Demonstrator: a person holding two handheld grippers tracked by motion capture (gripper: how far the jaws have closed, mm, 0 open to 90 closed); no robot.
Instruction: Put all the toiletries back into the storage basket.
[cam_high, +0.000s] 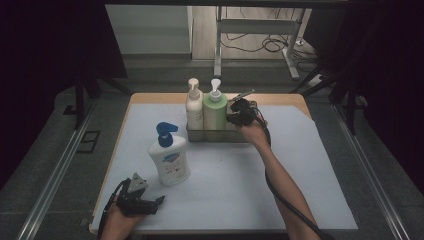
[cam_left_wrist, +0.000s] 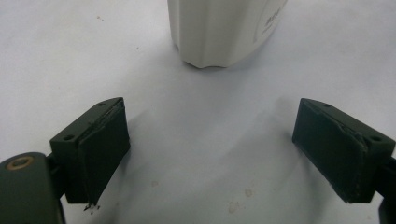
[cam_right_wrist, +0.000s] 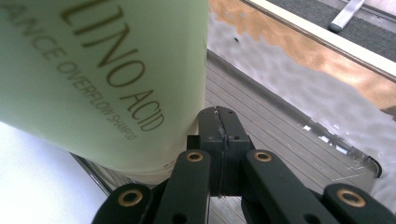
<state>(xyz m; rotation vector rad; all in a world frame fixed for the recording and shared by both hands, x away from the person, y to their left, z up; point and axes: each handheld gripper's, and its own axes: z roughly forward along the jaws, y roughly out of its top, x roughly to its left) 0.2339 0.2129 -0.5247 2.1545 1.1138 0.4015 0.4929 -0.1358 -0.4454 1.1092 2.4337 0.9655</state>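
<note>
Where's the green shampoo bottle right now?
In the high view the green shampoo bottle stands in the metal tray at the table's far middle, right of the cream bottle.

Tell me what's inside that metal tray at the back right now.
The metal tray holds two upright pump bottles: a cream bottle and a green bottle. The right gripper, jaws shut, sits against the green one. The tray's wall hides the bottles' bases.

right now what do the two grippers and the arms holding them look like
Both are black handheld tools. The left gripper carries a grey three-cornered plate on top and has blocky rectangular pads. The right gripper has linked arms with brass-coloured rivets and trails a thick black cable. Both forearms are bare, no sleeves.
</note>
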